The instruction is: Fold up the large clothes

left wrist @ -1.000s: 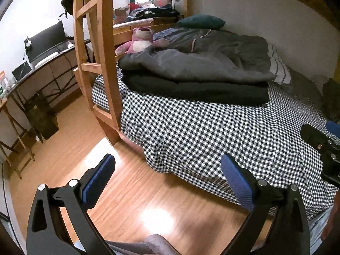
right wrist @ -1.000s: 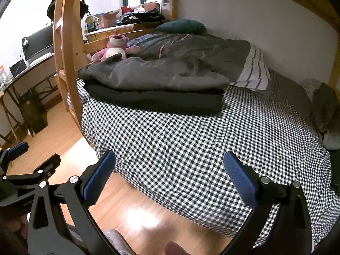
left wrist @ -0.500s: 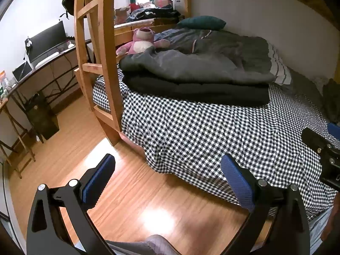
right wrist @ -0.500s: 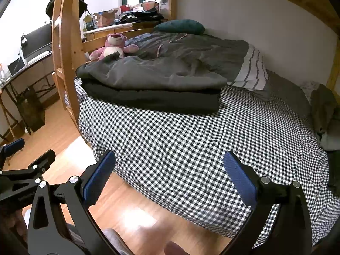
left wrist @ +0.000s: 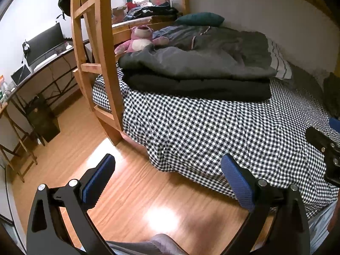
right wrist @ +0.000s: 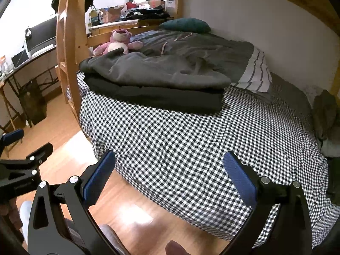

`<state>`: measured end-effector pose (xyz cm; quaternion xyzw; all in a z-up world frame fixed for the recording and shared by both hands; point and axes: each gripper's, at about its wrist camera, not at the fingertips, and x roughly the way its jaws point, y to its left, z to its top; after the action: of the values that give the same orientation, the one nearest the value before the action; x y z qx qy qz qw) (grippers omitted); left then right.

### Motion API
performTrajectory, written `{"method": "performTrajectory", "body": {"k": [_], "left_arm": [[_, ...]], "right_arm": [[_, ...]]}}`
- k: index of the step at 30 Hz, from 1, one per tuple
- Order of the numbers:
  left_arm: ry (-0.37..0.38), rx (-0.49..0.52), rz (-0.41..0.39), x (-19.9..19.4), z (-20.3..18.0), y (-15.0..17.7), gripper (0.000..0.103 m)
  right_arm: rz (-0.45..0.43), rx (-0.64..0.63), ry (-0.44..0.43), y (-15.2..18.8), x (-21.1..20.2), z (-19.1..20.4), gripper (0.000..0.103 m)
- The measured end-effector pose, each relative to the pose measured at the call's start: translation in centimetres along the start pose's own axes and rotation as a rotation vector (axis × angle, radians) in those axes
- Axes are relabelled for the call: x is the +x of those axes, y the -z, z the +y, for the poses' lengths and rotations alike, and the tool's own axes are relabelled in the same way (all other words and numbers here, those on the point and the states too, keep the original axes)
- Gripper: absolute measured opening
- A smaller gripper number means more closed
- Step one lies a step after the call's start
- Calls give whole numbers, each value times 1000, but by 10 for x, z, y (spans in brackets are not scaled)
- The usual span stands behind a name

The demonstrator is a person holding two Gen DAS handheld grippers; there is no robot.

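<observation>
A folded stack lies across the checkered bed [left wrist: 201, 131] [right wrist: 187, 148]: a grey garment [left wrist: 191, 63] [right wrist: 153, 72] on top of a folded black one [left wrist: 197, 87] [right wrist: 153, 97]. A crumpled olive garment [right wrist: 325, 114] lies at the bed's right end. My left gripper [left wrist: 167, 180] hangs open over the wooden floor, short of the bed's near edge, nothing between its blue pads. My right gripper [right wrist: 170, 176] is open over the bed's near edge, also holding nothing. The right gripper's tip [left wrist: 323, 146] shows at the right edge of the left wrist view.
A wooden bunk ladder [left wrist: 99, 59] [right wrist: 70, 59] stands at the bed's left corner. A pink plush bear [left wrist: 140, 38] [right wrist: 119, 40], a teal pillow [left wrist: 199, 19] and a striped pillow [right wrist: 255, 72] lie further back. A desk with a monitor [left wrist: 44, 40] lines the left wall.
Both views have drifted slightly right along the bed. Both grippers stay open and hold nothing.
</observation>
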<state>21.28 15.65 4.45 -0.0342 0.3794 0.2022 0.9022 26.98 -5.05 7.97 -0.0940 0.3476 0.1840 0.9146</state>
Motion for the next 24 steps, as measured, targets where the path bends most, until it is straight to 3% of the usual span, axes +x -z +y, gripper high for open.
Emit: {"method": "performTrajectory", "body": {"k": [14, 24], "left_arm": [[27, 6, -2, 0, 0, -3, 98], [-22, 21, -16, -1, -1, -5, 99]], "right_arm": [[-11, -13, -1, 1, -1, 0, 100], [-19, -22, 0, 2, -1, 3, 100]]}}
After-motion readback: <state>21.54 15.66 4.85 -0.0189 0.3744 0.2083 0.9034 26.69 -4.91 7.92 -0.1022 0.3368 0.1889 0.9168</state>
